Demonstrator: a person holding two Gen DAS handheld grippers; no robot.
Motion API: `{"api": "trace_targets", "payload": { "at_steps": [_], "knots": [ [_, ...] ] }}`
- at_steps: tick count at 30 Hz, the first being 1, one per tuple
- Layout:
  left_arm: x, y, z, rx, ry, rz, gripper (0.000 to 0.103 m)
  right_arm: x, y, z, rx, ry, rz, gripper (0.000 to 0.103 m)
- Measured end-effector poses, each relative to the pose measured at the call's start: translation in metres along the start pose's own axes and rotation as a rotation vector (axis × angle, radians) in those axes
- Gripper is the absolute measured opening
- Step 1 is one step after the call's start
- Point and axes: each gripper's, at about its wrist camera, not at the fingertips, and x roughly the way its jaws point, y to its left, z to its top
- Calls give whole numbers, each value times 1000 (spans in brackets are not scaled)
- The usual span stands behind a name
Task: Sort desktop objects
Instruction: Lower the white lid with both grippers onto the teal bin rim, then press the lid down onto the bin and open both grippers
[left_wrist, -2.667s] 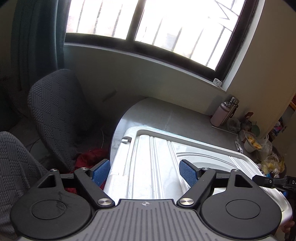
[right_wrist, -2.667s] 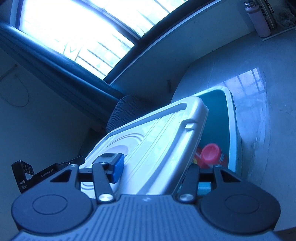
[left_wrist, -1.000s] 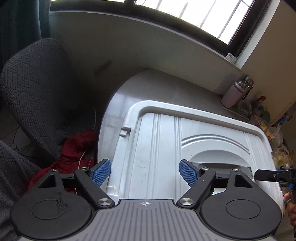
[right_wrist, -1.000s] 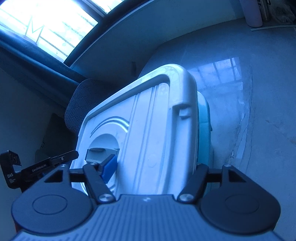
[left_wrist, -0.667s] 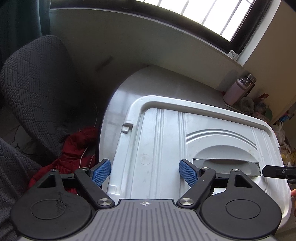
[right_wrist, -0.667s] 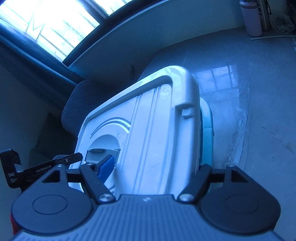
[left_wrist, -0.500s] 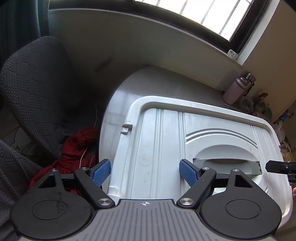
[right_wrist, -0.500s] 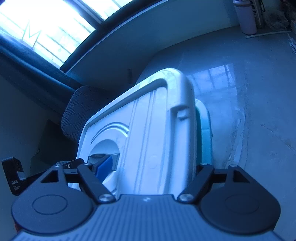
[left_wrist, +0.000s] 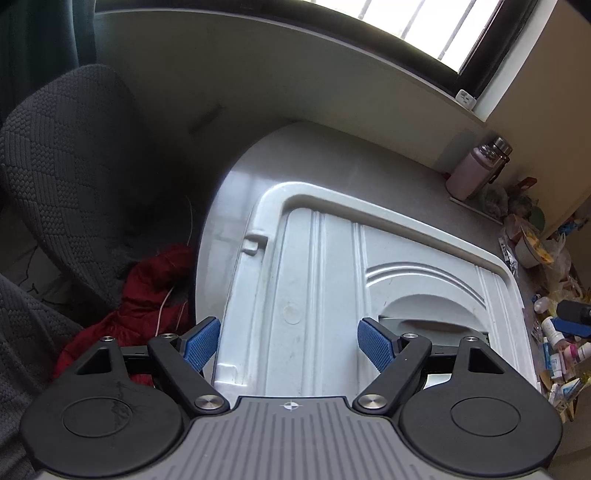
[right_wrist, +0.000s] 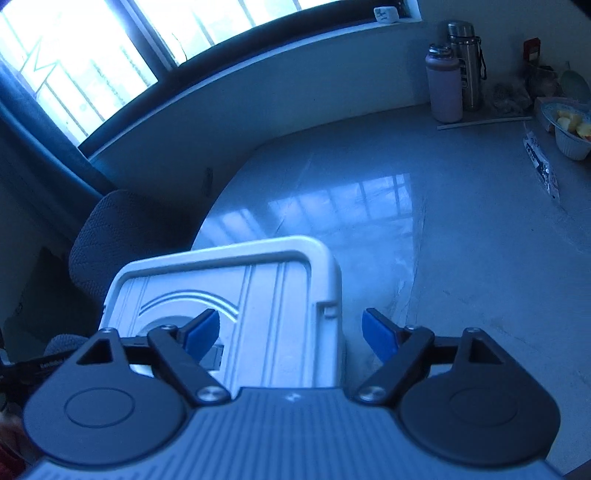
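A: Lid (left_wrist: 332, 280) now lying flat on the box, no longer tilting.

B: Yep. Left gripper (left_wrist: 288, 341) and right gripper (right_wrist: 290, 332) both hovering spread over its near end, probably letting go.

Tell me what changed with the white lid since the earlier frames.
The white lid came down: it stood tilted over the open teal box with a red-capped item showing, and now lies flat, hiding the inside. The right hand-held gripper backed off the lid handle. The left hand-held gripper stayed open above the lid.
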Motion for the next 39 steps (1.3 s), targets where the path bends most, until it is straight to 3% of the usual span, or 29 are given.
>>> {"api": "trace_targets", "payload": {
  "at_steps": [6,13,18,22,24,29,35,39],
  "knots": [
    [-8,-3,4,13,-12,3,82,5,-3,-8,7,11,-21,84],
    [-20,-15,17,88,-3,46,84,3,17,-10,-87,8,-107,84],
    [-26,-18,27,119,23,78,84,4,22,-11,-99,44,-109,72],
    [-26,-21,30,144,45,114,84,6,25,-16,-108,70,-136,70],
    [-26,-21,31,147,58,129,84,5,28,-18,-121,75,-149,61],
    [-25,-22,33,169,68,161,84,5,33,-21,-145,81,-192,58],
    [-22,-23,33,188,109,181,84,12,33,-25,-126,117,-219,64],
    [-13,-16,35,162,142,186,85,23,30,-30,-111,158,-237,82]
  ]
}}
